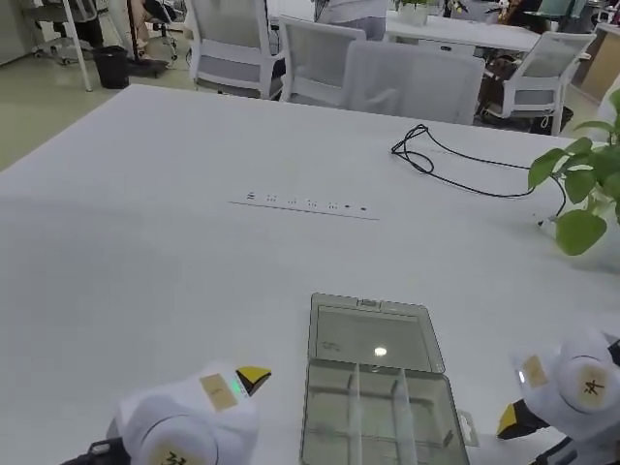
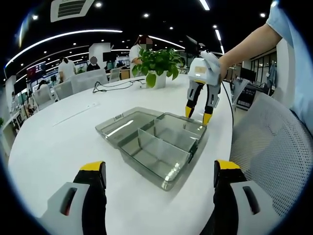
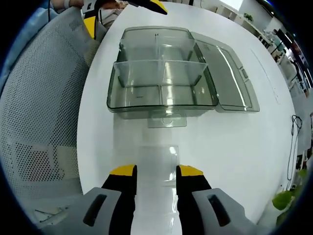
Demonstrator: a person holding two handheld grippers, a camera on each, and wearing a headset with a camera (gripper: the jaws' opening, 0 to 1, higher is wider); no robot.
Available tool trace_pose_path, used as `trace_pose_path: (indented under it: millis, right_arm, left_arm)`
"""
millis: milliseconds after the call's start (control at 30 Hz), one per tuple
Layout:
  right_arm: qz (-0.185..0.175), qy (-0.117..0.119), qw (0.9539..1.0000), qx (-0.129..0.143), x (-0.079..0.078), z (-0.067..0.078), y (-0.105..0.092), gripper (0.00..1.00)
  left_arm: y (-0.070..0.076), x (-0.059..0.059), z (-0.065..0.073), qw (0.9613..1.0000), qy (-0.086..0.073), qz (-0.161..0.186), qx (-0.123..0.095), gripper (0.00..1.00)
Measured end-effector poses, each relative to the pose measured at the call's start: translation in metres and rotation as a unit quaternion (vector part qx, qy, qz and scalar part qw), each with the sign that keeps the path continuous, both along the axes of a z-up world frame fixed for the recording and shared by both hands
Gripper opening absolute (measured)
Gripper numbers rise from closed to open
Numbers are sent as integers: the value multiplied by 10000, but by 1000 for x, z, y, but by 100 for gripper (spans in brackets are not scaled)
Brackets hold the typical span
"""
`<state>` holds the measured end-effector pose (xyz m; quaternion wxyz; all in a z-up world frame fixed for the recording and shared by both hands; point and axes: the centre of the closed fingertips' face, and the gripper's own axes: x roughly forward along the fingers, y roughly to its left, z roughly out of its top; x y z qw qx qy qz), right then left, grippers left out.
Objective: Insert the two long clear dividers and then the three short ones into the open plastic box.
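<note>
Desk (image 1: 194, 242): carries the open box (image 3: 146, 105), with its lid (image 3: 230, 83) folded flat beside it. The box lies straight ahead of the right tongs (image 3: 155, 169), its long axis across their line. Clear dividers (image 3: 161, 63) already stand inside.

Right tongs: jaws narrowed on a short divider (image 3: 160, 154), apparently clamped.

Left tongs (image 2: 160, 166): wide open, empty, facing the box from the opposite side.

1. Round sticker (image 1: 591, 386) on right gripper (image 1: 511, 418): one dark character, too blurred to read.
2. Round sticker (image 1: 176, 455) on left gripper (image 1: 254, 379): dark mark, cut by the picture's edge, unreadable.
3. Small yellowish label (image 1: 219, 391) on left gripper: no print made out.
4. Row of tiny dark marks (image 1: 310, 204) on table: too small to read.
5. Wall screen (image 2: 36, 71), left gripper view: illegible.
</note>
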<state>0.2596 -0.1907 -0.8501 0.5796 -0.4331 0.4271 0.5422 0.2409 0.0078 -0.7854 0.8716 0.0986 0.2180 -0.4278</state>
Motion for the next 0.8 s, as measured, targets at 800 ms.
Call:
trace_pose_path:
  millis: [800]
  right_arm:
    - [-471,-1277,9879,750,25,66,25,32]
  left_arm:
    - [-8,-6,8,9972,511,4,-552,81]
